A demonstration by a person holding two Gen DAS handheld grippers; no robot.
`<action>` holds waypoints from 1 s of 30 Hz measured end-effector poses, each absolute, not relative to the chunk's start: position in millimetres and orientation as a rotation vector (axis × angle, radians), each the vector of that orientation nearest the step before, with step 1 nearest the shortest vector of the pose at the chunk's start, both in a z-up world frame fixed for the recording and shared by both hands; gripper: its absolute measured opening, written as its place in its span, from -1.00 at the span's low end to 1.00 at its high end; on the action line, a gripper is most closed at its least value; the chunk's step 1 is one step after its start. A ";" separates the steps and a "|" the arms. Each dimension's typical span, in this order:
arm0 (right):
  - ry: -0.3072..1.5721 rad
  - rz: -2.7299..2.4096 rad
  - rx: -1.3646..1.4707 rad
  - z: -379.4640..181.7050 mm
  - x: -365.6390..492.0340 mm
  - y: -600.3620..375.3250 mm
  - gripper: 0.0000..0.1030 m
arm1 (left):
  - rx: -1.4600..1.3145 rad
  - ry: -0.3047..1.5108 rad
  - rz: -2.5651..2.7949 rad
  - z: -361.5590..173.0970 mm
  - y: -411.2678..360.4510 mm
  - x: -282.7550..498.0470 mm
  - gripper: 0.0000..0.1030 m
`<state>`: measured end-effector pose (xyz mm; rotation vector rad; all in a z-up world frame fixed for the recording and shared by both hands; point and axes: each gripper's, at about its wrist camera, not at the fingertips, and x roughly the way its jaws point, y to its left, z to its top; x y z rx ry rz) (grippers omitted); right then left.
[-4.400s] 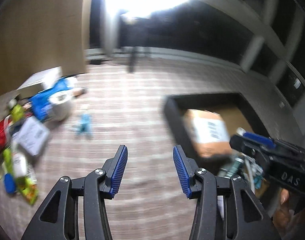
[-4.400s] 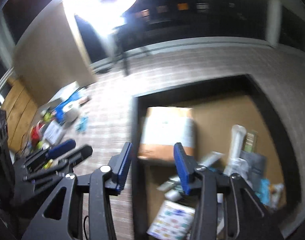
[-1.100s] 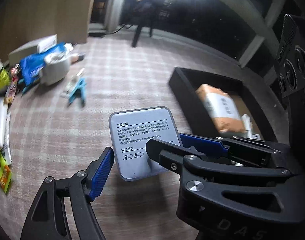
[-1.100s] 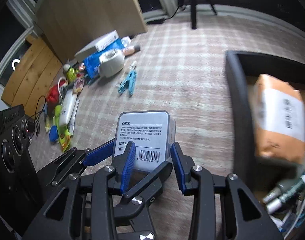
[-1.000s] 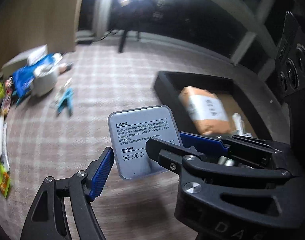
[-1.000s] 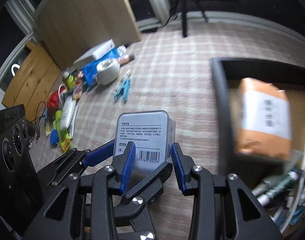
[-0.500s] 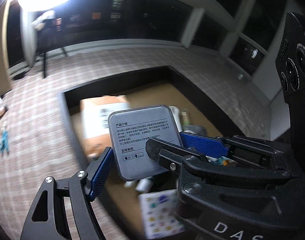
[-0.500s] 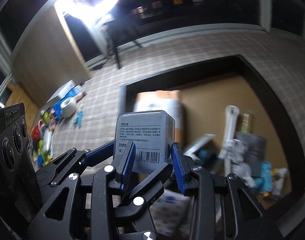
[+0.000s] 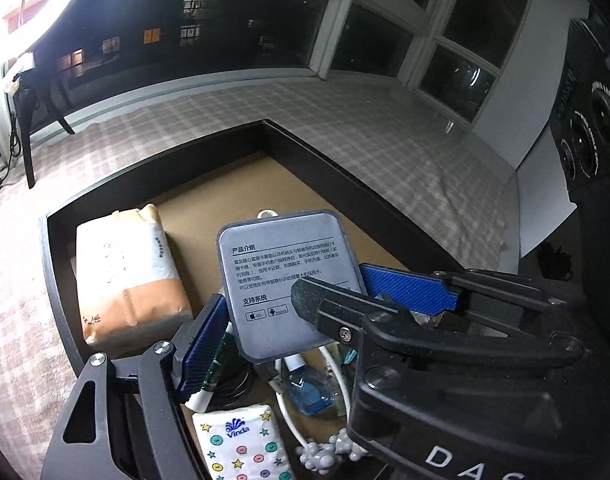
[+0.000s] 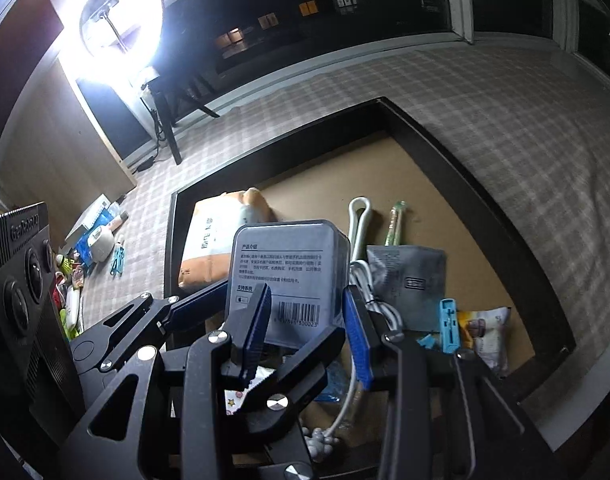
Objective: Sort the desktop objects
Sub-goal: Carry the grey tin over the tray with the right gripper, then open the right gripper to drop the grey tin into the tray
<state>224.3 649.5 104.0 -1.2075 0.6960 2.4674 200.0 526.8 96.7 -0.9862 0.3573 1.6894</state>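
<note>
Several items are already boxed; the grey tin (image 10: 289, 276) is clamped by both jaws above the black tray (image 10: 485, 208); loose clutter (image 10: 97, 256) is left.

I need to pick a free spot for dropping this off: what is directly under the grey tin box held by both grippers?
Under the grey tin box the black tray holds a white cable, a blue bottle and a Vinda tissue pack. What lies straight beneath stays hidden.

Ring light (image 10: 119, 20), dark windows (image 9: 225, 36)
</note>
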 end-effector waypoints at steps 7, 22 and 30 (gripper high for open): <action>0.725 2.461 -1.207 102.4 223.5 652.7 -0.02 | -0.996 0.388 1.704 98.2 531.0 200.1 0.42; 0.652 2.529 -1.230 107.9 203.0 630.7 0.01 | -1.014 0.361 1.816 103.5 501.1 176.4 0.43; 0.591 2.612 -1.276 108.5 176.7 603.2 0.16 | -1.081 0.316 1.969 102.1 448.4 137.8 0.42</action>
